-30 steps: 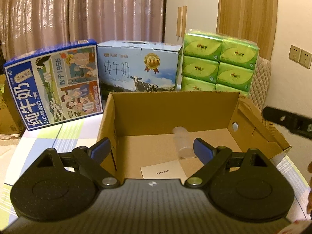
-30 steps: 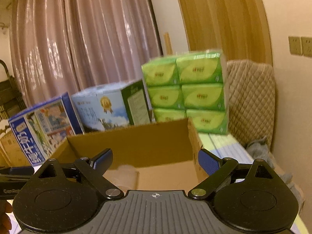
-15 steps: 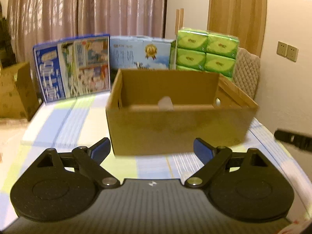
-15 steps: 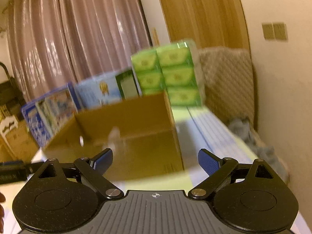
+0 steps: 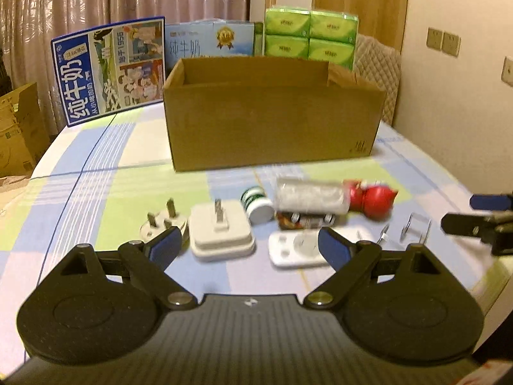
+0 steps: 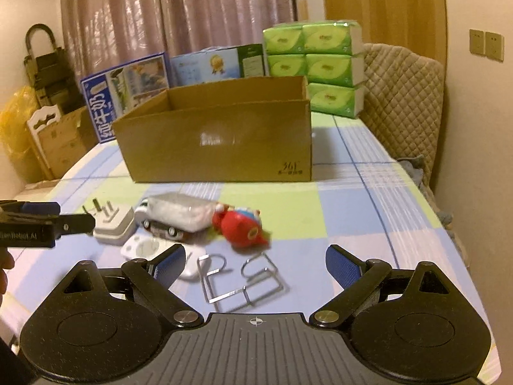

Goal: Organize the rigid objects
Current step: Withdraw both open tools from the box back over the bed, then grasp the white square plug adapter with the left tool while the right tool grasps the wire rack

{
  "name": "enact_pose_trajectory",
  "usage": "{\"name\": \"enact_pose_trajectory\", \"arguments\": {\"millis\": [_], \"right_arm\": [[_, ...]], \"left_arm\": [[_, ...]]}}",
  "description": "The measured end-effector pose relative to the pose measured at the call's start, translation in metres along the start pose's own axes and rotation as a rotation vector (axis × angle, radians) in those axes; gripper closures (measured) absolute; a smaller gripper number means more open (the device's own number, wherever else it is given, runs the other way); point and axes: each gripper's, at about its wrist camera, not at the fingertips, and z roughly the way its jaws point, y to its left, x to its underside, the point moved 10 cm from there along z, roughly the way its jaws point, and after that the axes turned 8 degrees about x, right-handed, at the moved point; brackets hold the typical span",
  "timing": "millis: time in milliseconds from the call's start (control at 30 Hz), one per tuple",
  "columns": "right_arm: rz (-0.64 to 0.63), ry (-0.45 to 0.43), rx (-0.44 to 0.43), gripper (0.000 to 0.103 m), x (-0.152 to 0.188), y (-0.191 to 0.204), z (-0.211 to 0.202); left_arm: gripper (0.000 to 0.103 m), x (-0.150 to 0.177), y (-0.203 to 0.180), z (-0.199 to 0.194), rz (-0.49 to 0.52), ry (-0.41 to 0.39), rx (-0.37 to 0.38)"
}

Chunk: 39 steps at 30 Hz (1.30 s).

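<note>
An open cardboard box [image 5: 272, 112] [image 6: 221, 138] stands on the checked cloth. In front of it lie a round plug [image 5: 162, 221], a white adapter [image 5: 221, 229] [image 6: 113, 224], a green-capped bottle [image 5: 256, 202], a clear toy truck [image 5: 309, 200] [image 6: 179, 213], a red toy [image 5: 373, 199] [image 6: 240, 226], a white remote [image 5: 296, 250] [image 6: 150, 250] and a bent wire holder [image 5: 413, 227] [image 6: 240, 280]. My left gripper [image 5: 248, 247] is open and empty just before the adapter and remote. My right gripper [image 6: 256, 261] is open and empty over the wire holder.
Behind the box stand a blue milk carton [image 5: 109, 67], a light blue milk carton [image 5: 208, 40] and stacked green tissue packs [image 5: 309, 33]. A padded chair [image 6: 404, 96] is at the right, cardboard boxes [image 5: 19, 131] at the left. The table edge runs along the right.
Both grippers pulled back from over the box toward the near side of the table and tilted down. The loose objects in front of the box have come into view.
</note>
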Motion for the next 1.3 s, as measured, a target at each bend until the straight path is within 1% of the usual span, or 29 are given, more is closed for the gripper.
{"name": "enact_pose_trajectory", "arguments": {"millis": [167, 300, 533, 833, 1000, 1033, 1167, 1300], "right_arm": [[-0.005, 0.024, -0.010, 0.011, 0.003, 0.000, 0.010], [-0.057, 0.042, -0.033, 0.011, 0.006, 0.009, 0.019], [-0.118, 0.088, -0.055, 0.011, 0.015, 0.012, 0.038], [-0.206, 0.115, -0.087, 0.012, 0.024, 0.020, 0.051], [-0.201, 0.123, -0.086, 0.012, 0.025, 0.021, 0.057], [-0.200, 0.123, -0.085, 0.013, 0.024, 0.021, 0.058], [-0.217, 0.128, -0.085, 0.026, 0.024, 0.022, 0.062], [-0.231, 0.126, -0.088, 0.032, 0.024, 0.025, 0.062]], "left_arm": [[0.013, 0.006, 0.008, 0.009, -0.016, 0.021, -0.014], [0.013, 0.006, 0.012, 0.015, -0.030, 0.031, -0.018], [0.014, 0.008, 0.019, 0.022, -0.062, 0.039, -0.022], [0.014, 0.008, 0.021, 0.029, -0.078, 0.042, -0.017], [0.014, 0.009, 0.021, 0.033, -0.084, 0.047, -0.018], [0.014, 0.009, 0.022, 0.034, -0.084, 0.049, -0.017], [0.014, 0.009, 0.021, 0.036, -0.083, 0.054, -0.014], [0.014, 0.010, 0.020, 0.036, -0.084, 0.053, -0.012]]}}
